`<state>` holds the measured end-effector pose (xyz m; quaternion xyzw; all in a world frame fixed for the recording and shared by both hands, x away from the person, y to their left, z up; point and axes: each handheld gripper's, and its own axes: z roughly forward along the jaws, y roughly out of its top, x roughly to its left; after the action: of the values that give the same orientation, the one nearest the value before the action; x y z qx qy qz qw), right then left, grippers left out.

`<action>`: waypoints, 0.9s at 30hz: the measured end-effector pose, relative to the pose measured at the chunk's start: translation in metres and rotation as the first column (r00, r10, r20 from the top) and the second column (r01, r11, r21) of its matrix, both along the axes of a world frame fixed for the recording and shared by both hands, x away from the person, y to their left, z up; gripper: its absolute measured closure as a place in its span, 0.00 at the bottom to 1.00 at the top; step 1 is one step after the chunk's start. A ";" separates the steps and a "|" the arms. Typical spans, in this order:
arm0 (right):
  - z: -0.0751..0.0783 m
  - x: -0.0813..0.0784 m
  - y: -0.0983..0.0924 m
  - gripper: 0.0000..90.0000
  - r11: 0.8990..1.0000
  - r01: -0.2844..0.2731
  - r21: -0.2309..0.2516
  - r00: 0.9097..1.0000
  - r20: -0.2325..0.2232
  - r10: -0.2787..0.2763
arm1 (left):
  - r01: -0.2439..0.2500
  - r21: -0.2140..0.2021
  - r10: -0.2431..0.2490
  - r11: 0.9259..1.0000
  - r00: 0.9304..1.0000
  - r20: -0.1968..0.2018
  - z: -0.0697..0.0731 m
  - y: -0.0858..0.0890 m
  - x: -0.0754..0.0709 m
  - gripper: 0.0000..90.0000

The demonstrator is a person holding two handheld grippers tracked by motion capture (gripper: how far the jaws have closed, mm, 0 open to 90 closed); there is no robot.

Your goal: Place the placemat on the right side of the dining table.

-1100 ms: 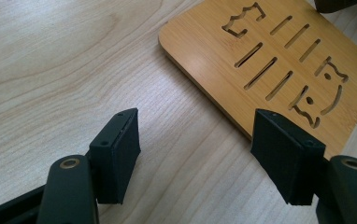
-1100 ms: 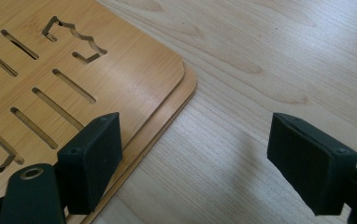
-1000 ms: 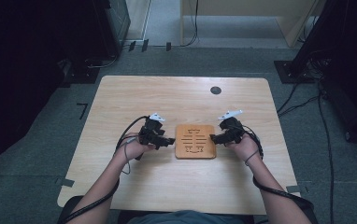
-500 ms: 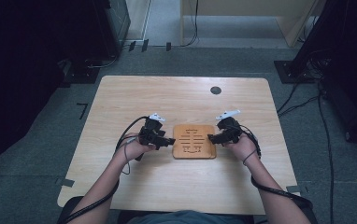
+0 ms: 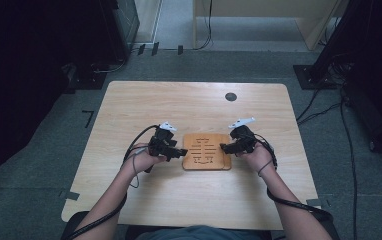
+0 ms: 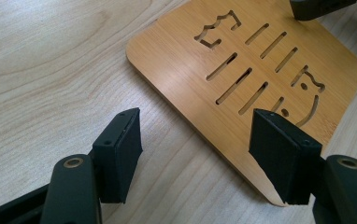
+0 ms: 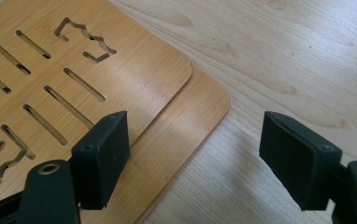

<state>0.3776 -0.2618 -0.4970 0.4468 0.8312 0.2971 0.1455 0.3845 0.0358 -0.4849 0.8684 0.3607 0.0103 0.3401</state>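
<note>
Little has shifted since a second ago; both hands stay at centre frame. Left gripper (image 5: 179, 151) gapes beside the wooden trivets (image 5: 207, 151) on the table (image 5: 129, 110); right gripper (image 5: 225, 147), jaws just narrowing, stands open over their corner, clasping nothing.

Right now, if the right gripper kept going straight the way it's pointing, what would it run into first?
Probably the plain lower board. Its rounded corner lies between the open jaws of the right gripper, sticking out from under the slotted top board. Depth is hard to judge, so it might pass just above.

A light wooden table (image 5: 144, 105) with a dark round hole (image 5: 231, 96) stands on grey floor (image 5: 39, 165).
</note>
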 end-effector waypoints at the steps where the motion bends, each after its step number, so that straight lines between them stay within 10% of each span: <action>1: 0.000 0.000 0.001 0.27 1.000 0.002 0.002 1.000 -0.002 -0.002 | -0.001 -0.001 0.001 1.000 1.000 0.000 0.000 0.000 0.000 0.37; 27: 0.002 0.003 0.011 0.24 1.000 -0.012 -0.004 1.000 -0.009 0.011 | 0.007 -0.007 -0.007 1.000 1.000 0.014 0.001 0.000 -0.005 0.36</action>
<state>0.3803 -0.2513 -0.4955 0.4431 0.8350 0.2943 0.1409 0.3791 0.0362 -0.4839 0.8684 0.3555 0.0138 0.3454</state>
